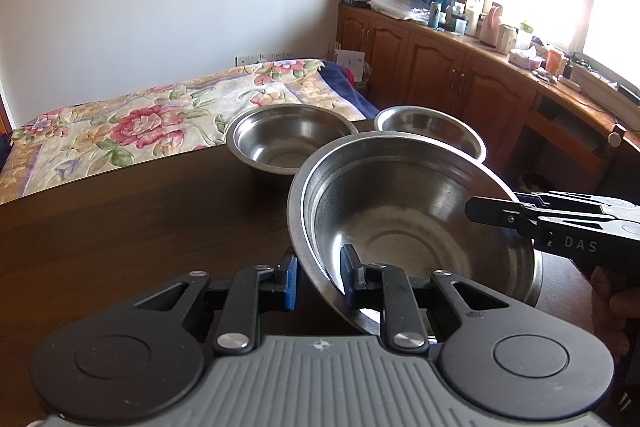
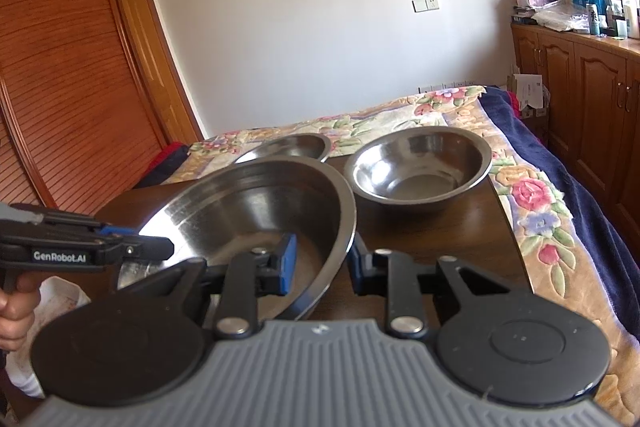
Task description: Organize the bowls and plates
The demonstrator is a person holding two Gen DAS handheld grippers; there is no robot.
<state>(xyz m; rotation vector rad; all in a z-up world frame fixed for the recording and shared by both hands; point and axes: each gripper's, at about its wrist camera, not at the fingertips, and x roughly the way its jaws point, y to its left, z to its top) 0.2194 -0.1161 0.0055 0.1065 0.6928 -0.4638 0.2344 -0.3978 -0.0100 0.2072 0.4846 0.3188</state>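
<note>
Clearly we carry the big bowl (image 1: pixel 416 227) between us, tilted and seemingly lifted off the table (image 1: pixel 140 227). Our left claw (image 1: pixel 318 281) clamps its near rim, one pad inside and one outside; our right claw (image 2: pixel 322 261) pinches the opposite rim the same way. We judge that two grips on opposite sides keep so wide a steel bowl from swinging, and that the pinch suits a thin lip.

Two smaller bowls sit on the table behind — one at the far left (image 1: pixel 290 141), one at the far right (image 1: pixel 430 131) — likely meant to nest with the big one.

From the left wrist we see both small bowls whole, plus the cabinets (image 1: pixel 440 67) under the window. From the right wrist, the left small bowl is half hidden behind the big one — but the wardrobe (image 2: pixel 72 67) and a white cloth (image 2: pixel 52 299) by the hand (image 2: pixel 16 307) show only here. The bed (image 2: pixel 540 187) lies just beyond the table.
</note>
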